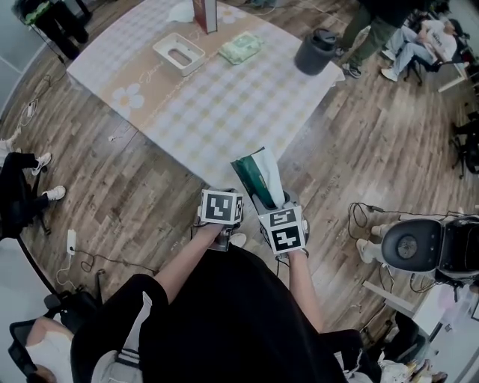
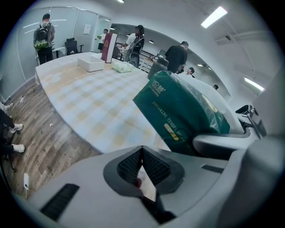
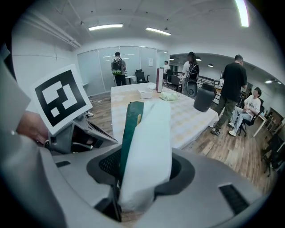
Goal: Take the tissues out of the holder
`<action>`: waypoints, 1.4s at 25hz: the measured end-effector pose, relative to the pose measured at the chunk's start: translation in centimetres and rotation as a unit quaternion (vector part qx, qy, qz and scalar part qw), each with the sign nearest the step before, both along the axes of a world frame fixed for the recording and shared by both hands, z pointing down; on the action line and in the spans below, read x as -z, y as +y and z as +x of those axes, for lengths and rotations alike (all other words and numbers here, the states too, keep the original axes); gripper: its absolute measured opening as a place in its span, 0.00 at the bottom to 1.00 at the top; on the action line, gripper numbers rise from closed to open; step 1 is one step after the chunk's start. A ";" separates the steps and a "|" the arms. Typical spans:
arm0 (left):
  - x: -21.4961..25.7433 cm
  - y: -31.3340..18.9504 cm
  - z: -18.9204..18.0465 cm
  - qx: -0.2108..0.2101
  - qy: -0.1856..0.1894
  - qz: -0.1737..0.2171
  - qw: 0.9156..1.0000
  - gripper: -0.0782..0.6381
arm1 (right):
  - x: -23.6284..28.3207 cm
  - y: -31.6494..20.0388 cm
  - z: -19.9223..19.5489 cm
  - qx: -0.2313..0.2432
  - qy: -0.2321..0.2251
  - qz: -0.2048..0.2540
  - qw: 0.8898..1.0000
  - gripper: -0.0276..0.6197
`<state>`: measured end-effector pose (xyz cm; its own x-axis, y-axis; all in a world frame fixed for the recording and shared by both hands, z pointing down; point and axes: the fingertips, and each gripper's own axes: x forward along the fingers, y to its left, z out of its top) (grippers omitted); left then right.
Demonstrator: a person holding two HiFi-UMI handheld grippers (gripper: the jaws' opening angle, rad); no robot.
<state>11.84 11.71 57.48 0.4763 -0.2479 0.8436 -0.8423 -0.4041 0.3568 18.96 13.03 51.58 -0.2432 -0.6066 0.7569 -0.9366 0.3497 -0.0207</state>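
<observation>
A dark green tissue pack (image 1: pixel 262 179) with a white underside stands tilted up between the jaws of my right gripper (image 1: pixel 268 209), over the floor just off the table's near corner. The right gripper view has the pack (image 3: pixel 144 147) wedged between both pads of my right gripper (image 3: pixel 142 171). My left gripper (image 1: pixel 221 202) hangs just left of it, shut and empty; in its own view its pads meet at the tips (image 2: pixel 142 153) and the pack (image 2: pixel 182 116) shows to the right. The white open holder (image 1: pixel 178 54) sits on the far side of the table.
The checked table (image 1: pixel 224 112) also carries a second pale green tissue pack (image 1: pixel 239 48) and a maroon upright box (image 1: pixel 204 15). A dark bin (image 1: pixel 314 51) stands by the table's far right corner. People stand and sit around the room; a chair base (image 1: pixel 419 247) is at my right.
</observation>
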 end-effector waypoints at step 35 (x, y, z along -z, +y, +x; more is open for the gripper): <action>-1.3 -11.5 0.2 -0.033 0.014 0.000 0.999 0.12 | -2.1 -12.1 -0.1 -0.008 0.031 -0.060 0.998 0.38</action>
